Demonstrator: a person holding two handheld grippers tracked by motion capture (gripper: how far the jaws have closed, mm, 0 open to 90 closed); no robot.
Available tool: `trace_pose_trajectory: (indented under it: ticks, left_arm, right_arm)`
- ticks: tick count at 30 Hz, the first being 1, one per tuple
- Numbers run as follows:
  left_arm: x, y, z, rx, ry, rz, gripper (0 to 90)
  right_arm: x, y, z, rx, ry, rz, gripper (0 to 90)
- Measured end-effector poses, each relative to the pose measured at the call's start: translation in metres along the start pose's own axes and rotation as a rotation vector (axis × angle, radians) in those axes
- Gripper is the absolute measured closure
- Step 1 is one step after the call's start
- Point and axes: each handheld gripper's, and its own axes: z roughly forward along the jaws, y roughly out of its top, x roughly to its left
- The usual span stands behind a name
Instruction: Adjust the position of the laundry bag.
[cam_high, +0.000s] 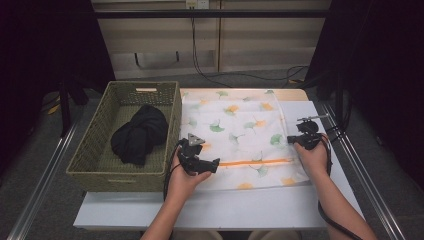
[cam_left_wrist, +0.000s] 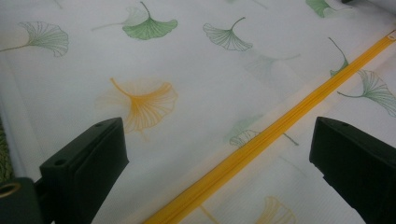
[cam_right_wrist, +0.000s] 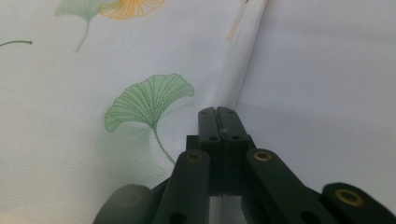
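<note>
White mesh bag (cam_high: 240, 135) with leaf print and orange zipper (cam_high: 255, 162) spread mid-frame on the counter (cam_high: 215, 207), right gripper (cam_high: 291, 139) fingers pinched shut on its right edge, left gripper (cam_high: 216, 164) fingers wide open astride the zipper, holding nothing.

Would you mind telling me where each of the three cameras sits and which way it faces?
High view: above the person's side, looking forward and down on the table, basket, mesh bag; forearms and both grippers show.
Left gripper view: on the left gripper, looking along its open jaws at the orange zipper.
Right gripper view: on the right gripper, jaws shut at the bag's edge.
All share the ginkgo-print bag.
</note>
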Motion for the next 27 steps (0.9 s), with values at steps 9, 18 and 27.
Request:
trace_pose_trajectory:
  ticks: [9, 18, 27]
  left_arm:
    - [0.0, 0.001, -0.001, 0.0, -0.003, 0.006, 3.9]
    - [-0.001, 0.001, -0.001, -0.001, -0.002, 0.007, 4.0]
    - [-0.001, 0.001, -0.001, 0.0, 0.0, 0.006, 4.0]
  right_arm:
    - [0.001, -0.001, -0.001, -0.005, -0.003, -0.004, 89.8]
    - [-0.011, -0.005, -0.004, -0.013, 0.011, 0.04, 89.8]
    - [-0.02, -0.01, -0.009, -0.012, -0.002, 0.054, 89.8]
